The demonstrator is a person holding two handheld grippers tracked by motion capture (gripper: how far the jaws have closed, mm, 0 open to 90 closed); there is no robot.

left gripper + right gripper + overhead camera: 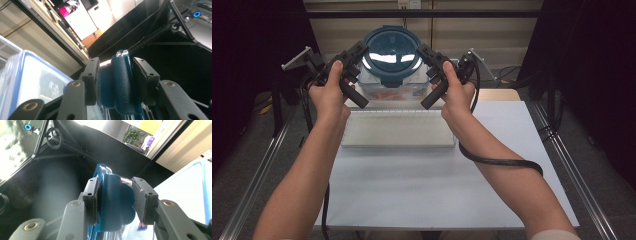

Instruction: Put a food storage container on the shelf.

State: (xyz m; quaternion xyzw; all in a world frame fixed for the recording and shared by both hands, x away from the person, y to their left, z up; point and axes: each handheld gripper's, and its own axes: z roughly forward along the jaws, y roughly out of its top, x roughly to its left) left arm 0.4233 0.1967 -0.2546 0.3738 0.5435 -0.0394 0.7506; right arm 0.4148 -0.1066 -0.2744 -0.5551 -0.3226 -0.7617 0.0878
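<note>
High view sits above my side, looking forward and down. My two gripper views look up along the jaws, super close, sharing the container (391, 55) at 12 o'clock.

Looks like a lab or office test bay, not a home. Below the left gripper (357, 56) and right gripper (424, 54), a white table (422, 175) framed by bare metal rails (257, 175). Black curtains (597, 75) to either side of both. Beyond them, a beige panelled wall (472, 35) with a socket and loose cables on the floor. Past the left gripper's jaws, a lit monitor (80, 21) on a desk; past the right gripper's, a potted plant (133, 136) in a bright room.
</note>
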